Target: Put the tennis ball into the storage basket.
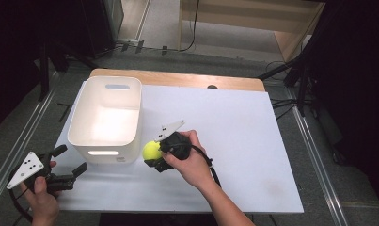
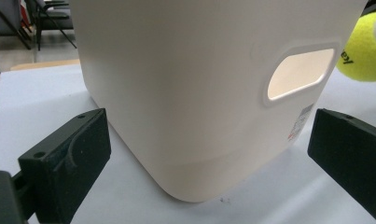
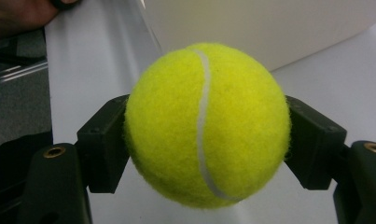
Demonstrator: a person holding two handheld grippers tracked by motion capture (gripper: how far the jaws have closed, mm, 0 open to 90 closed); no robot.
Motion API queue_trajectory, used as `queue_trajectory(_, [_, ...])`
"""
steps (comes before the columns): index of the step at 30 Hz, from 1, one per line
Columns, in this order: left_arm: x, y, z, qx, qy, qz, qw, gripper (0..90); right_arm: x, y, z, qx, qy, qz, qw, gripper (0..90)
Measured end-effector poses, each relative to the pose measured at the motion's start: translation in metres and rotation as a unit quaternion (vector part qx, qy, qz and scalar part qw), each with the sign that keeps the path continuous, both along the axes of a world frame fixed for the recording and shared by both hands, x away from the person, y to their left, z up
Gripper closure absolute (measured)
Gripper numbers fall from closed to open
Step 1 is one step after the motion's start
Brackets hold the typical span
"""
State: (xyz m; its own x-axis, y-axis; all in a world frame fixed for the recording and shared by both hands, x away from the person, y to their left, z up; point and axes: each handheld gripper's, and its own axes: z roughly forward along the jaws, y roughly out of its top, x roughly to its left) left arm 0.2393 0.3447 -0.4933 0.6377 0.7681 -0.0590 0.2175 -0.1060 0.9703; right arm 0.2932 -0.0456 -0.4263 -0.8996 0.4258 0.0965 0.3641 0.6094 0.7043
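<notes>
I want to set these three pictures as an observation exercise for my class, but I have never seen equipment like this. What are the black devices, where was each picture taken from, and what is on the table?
A person holds a hand-operated two-jaw gripper in each hand. One picture looks down from above the table; the other two come from cameras riding on each gripper. On the white table stands a white bin. The right gripper is shut on a yellow tennis ball, just beside the bin. The left gripper is open, holds nothing and points at the bin's handle side.
</notes>
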Motion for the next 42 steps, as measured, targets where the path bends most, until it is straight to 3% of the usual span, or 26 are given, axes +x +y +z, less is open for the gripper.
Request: queue_trajectory(42, [0.000, 0.000, 0.000, -0.002, 0.000, -0.001, 1.0000, 0.0, 0.022, 0.003, 0.045, 0.012, -0.010, -0.002, 0.9999, 24.1])
